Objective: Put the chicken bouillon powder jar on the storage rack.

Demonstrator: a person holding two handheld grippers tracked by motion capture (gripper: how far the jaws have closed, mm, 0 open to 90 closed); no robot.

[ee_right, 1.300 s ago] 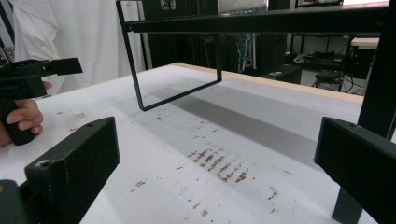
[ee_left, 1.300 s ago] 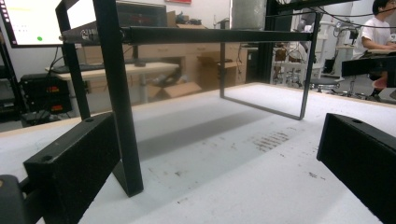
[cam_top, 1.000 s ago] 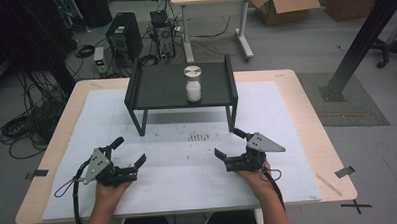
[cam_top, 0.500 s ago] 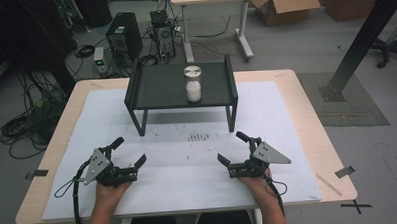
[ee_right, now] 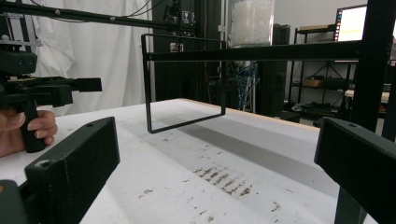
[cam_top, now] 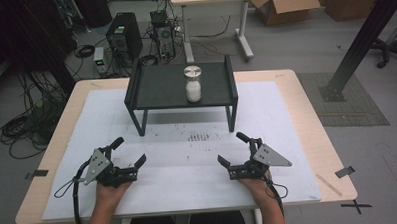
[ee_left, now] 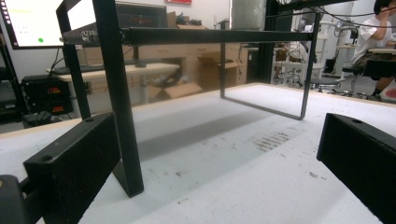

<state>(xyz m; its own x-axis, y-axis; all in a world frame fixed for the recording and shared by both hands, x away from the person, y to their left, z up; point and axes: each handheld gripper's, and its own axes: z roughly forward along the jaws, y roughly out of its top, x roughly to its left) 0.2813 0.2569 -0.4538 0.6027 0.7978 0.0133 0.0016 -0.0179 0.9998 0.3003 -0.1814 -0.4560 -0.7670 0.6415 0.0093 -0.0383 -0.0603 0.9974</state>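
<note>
Here, your landmark is the black metal stand (cam_top: pixel 181 87) set toward the far side of the table (cam_top: pixel 307 118), on the white sheet (cam_top: pixel 266 114) that covers most of the tabletop. One jar (cam_top: pixel 192 84) of white stuff with a silver lid stands upright on the stand's shelf, a little right of its middle and apart from both raised side rails. Your left gripper (cam_top: pixel 129 153) rests on the sheet well short of the stand's near left leg, its two jaws spread wide with nothing between them; your right gripper (cam_top: pixel 231 152) sits well short of the near right leg, jaws spread just as wide and likewise empty. Between the two grippers and the stand lies bare sheet, with one patch of dark smudges (cam_top: pixel 198 137) just in front of the stand's near edge. In the left gripper view the near left leg (ee_left: pixel 117 93) rises right beside the left jaw, and the shelf's front rail runs across above. In the right gripper view the frame's far side loop (ee_right: pixel 184 81) stands ahead, a dark upright crowds the right jaw, and your other hand (ee_right: pixel 25 128) shows at the left edge around its gripper's handle. Count: two grippers, one stand, one jar. Behind the stand, off the table, sit a computer tower (cam_top: pixel 123 40) on the floor and a cardboard box (cam_top: pixel 288 6).
</note>
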